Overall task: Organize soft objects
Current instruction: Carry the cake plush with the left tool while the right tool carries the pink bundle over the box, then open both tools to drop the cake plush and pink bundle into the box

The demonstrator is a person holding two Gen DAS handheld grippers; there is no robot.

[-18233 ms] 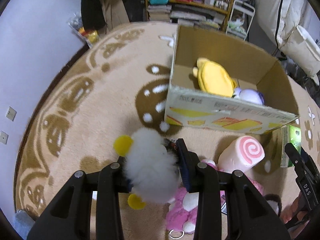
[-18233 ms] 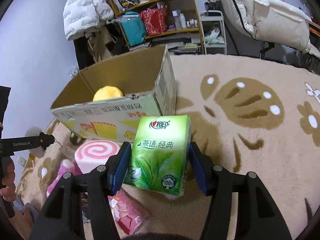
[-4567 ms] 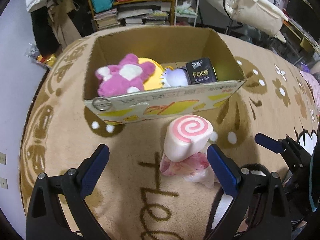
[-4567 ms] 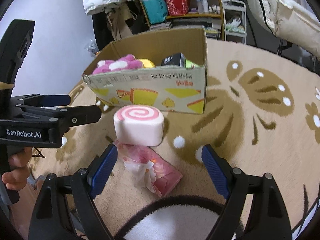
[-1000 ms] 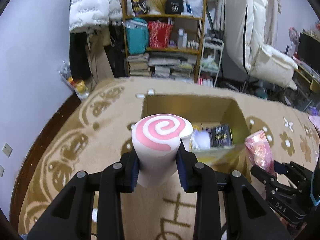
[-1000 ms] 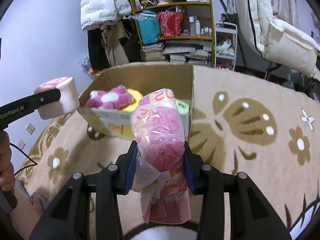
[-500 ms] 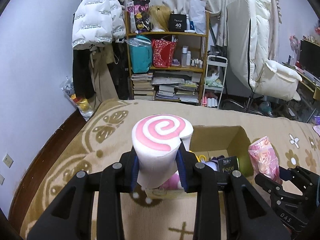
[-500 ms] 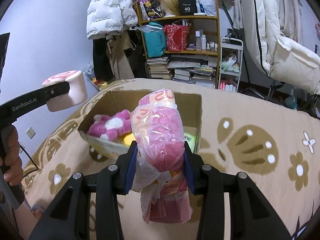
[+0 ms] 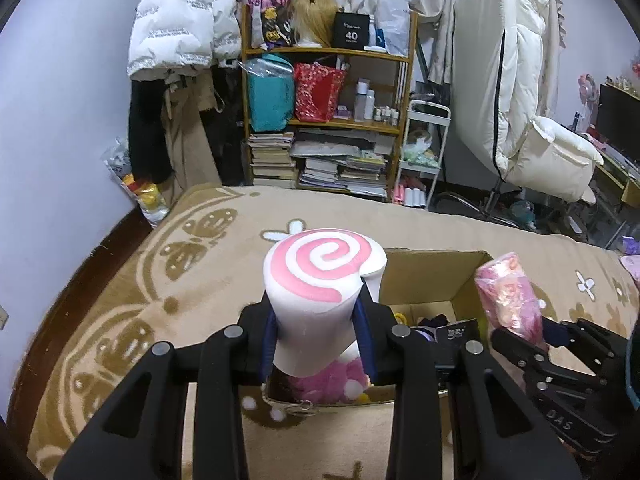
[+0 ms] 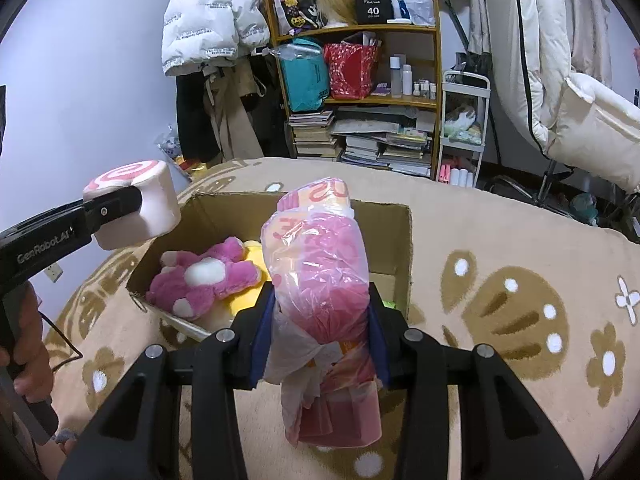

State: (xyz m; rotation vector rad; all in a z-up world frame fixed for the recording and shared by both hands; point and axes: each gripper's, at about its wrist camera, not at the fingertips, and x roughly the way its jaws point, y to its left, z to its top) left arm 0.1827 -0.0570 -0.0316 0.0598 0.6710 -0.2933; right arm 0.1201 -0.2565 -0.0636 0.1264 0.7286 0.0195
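Up front in the left wrist view, the left gripper (image 9: 320,340) is clamped on a swirl plush (image 9: 320,276), a white cylinder with a pink spiral on top, held upright above the near-left end of the cardboard box (image 9: 436,264). Inside the box, a pink plush toy (image 9: 324,380) lies just under the swirl plush, with a dark packet (image 9: 456,330) to its right; other contents are too hidden to name. At the right edge, the right gripper (image 9: 532,334) holds a pink plastic-wrapped bundle (image 9: 506,296) beside the box's right wall. The box stands on a tan patterned rug (image 9: 200,280).

From the right wrist view, the right gripper (image 10: 320,340) pinches the pink plastic-wrapped bundle (image 10: 320,272) between its blue pads, partly closed around it, over the near right part of the cardboard box (image 10: 384,216). The box holds the pink plush toy (image 10: 204,276) on a yellow plush (image 10: 248,292). The left gripper (image 10: 132,204) carries the swirl plush (image 10: 156,204) above the box's left corner.
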